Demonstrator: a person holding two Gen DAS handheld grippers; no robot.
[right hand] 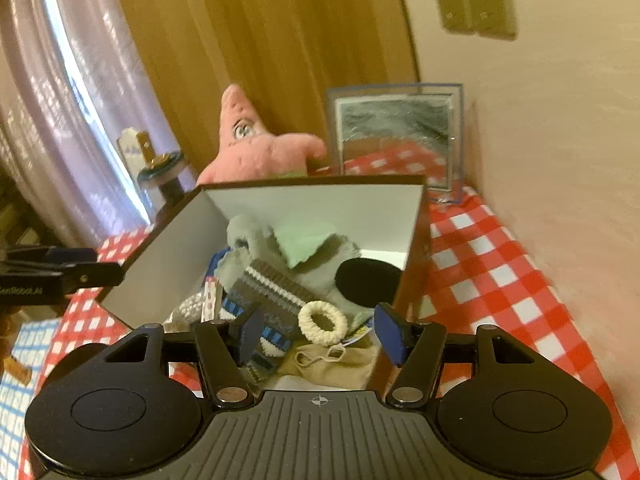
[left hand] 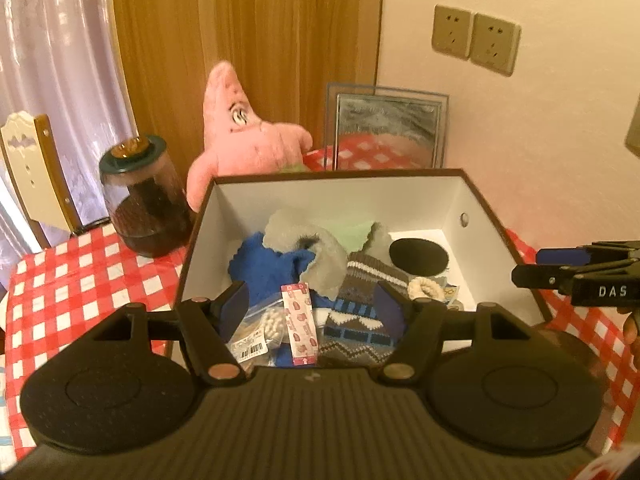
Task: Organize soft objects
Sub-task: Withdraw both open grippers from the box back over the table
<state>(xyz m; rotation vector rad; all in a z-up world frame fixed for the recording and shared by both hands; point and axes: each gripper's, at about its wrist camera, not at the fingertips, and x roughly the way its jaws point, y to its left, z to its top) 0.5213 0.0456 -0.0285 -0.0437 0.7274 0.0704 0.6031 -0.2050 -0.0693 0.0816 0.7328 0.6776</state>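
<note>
A tabletop (left hand: 60, 292) in red-and-white check stood in a corner. Behind it ran a wood panel (left hand: 248, 20), and to the right a cream wall (left hand: 520, 128) with two sockets (left hand: 476, 38). At left, pale curtains (left hand: 60, 40) glowed with daylight, and a cream chair back (left hand: 32, 168) stood beside the table

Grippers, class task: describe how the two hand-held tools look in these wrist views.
Both tools, left and right, are matte black: a ribbed body, two round discs, hinged link arms with metal pivots, and blue finger pads. Seen side-on, the right tool bears white letters "DAS".
</note>
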